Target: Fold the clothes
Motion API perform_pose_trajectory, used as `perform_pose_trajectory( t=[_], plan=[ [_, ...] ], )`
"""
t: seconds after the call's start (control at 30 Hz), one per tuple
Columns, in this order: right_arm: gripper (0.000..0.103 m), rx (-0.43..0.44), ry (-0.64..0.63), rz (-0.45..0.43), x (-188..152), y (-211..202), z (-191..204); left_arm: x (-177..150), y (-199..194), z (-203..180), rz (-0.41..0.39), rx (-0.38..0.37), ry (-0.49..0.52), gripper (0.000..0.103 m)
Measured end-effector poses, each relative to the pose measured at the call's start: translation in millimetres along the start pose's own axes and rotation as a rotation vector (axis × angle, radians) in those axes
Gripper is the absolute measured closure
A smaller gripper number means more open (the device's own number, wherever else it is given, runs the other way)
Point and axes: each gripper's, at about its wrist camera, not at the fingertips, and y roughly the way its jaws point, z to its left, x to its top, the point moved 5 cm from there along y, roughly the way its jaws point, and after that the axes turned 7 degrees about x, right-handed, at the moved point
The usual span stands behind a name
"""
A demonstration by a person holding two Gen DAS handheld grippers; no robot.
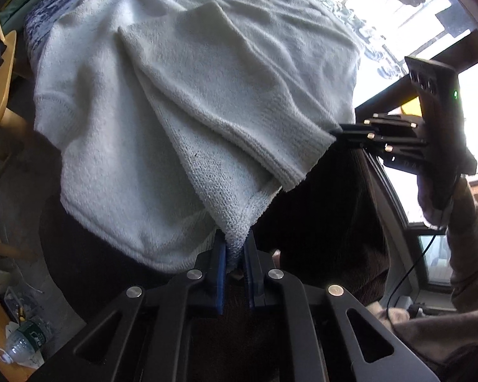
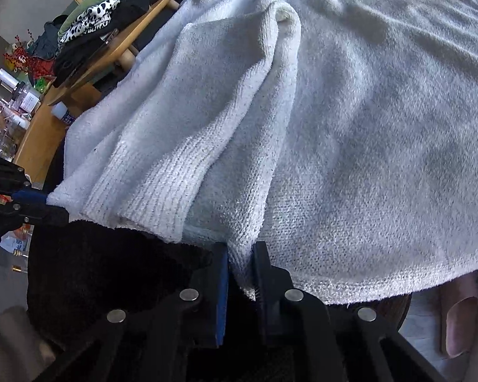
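Note:
A white knit sweater [image 1: 137, 133] lies spread over a dark brown surface [image 1: 318, 210], one sleeve folded across its body with the ribbed cuff [image 1: 286, 165] near the hem. My left gripper [image 1: 235, 238] is shut on a pinched corner of the hem, the fabric squeezed between its blue pads. My right gripper [image 2: 240, 248] is shut on another bunch of the hem of the sweater [image 2: 382, 127]. In each wrist view the other gripper also shows: the right gripper [image 1: 336, 133] bites the sweater's edge, and the left gripper [image 2: 47, 199] holds the corner beside the cuff [image 2: 149, 197].
A wooden chair [image 2: 124, 44] at the far left carries a stack of folded clothes [image 2: 105, 12]. A plastic water bottle [image 1: 22, 343] lies on a wooden surface at lower left. A bright window [image 1: 398, 16] is at the right, beside a person's sleeve [image 1: 471, 254].

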Motion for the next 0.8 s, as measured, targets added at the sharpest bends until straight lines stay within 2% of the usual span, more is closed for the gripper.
perform_pose_trajectory(
  t=[0.37, 0.43, 0.5, 0.57, 0.67, 0.8],
  plan=[
    [0.09, -0.033, -0.006, 0.064, -1, 16, 0, -1, 20, 3, 0.087, -0.003, 0.015, 0.094],
    [0.089, -0.038, -0.006, 0.069, 0, 18, 2, 0, 18, 3, 0.094, -0.017, 0.014, 0.094],
    [0.082, -0.037, -0.006, 0.075, 1, 16, 4, 0, 16, 5, 0.119, -0.035, 0.015, 0.094],
    [0.078, -0.03, -0.002, 0.082, 1, 12, 5, 2, 8, 9, 0.107, -0.039, 0.022, 0.094],
    [0.078, -0.048, -0.016, 0.094, 2, 5, 9, 6, -9, 22, 0.079, -0.038, 0.022, 0.093],
    [0.078, -0.078, -0.027, 0.074, 11, -8, 8, 23, -25, 43, 0.036, -0.075, -0.014, 0.081]
  ],
)
